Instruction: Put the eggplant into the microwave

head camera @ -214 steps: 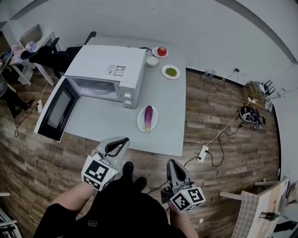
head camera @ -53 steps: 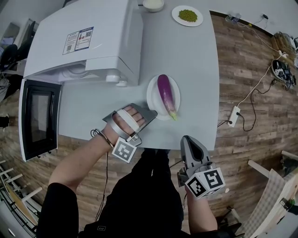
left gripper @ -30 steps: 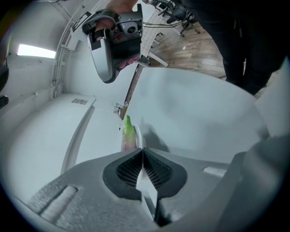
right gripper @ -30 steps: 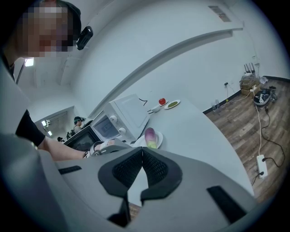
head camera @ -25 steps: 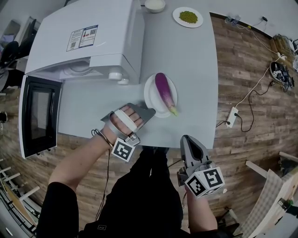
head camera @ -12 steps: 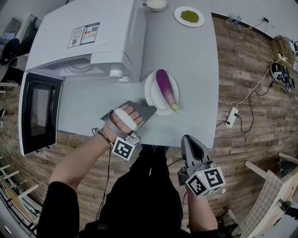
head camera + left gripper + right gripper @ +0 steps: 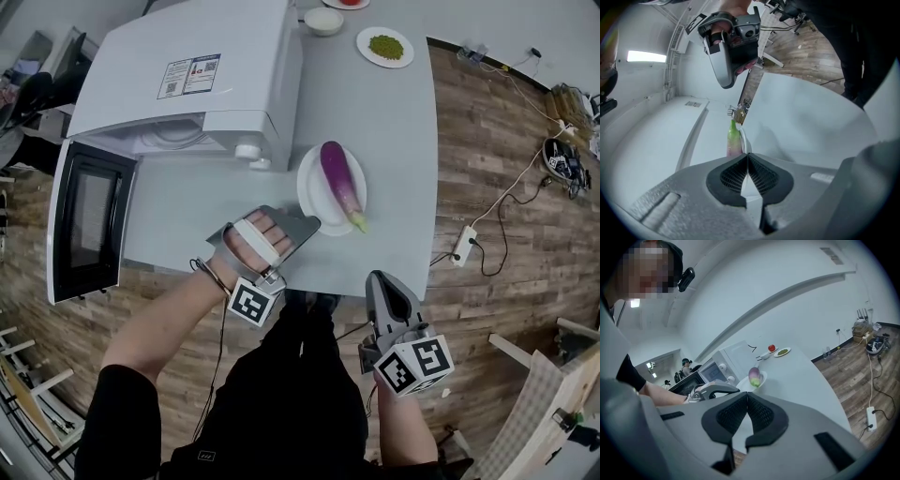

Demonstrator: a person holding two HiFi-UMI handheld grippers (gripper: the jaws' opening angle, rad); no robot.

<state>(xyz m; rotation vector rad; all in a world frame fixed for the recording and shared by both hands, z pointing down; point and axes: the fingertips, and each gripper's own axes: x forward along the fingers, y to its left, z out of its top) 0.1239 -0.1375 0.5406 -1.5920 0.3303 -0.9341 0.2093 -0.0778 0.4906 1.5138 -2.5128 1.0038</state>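
**Head view:** clamping the grey two-jaw left gripper point(image 7: 302, 225), turned on its side, onto the near left rim of a round white plate point(image 7: 309, 187). Carrying on that plate a glossy purple eggplant with a green stem point(image 7: 339, 183), stem end poking over the near right edge. Holding it just right of a boxy white microwave oven point(image 7: 187, 84), its dark-windowed door point(image 7: 89, 220) swung open to the left, on a pale grey table point(image 7: 394, 131). Hanging the grey right gripper point(image 7: 380, 278) at the table's near edge, well apart from the plate.

**Left gripper view:** pinching the plate's point(image 7: 743, 138) thin rim between ribbed black pads, almost together. Showing the eggplant's point(image 7: 733, 140) green tip just beyond and the right gripper point(image 7: 725, 82) farther off.

**Right gripper view:** pressing the pads of the right gripper point(image 7: 746, 397) together on nothing. Looking across the table at the eggplant point(image 7: 754, 375) lying on its plate point(image 7: 761, 380), beside the microwave point(image 7: 722, 366), with the left gripper point(image 7: 733, 390) at the plate's near rim.
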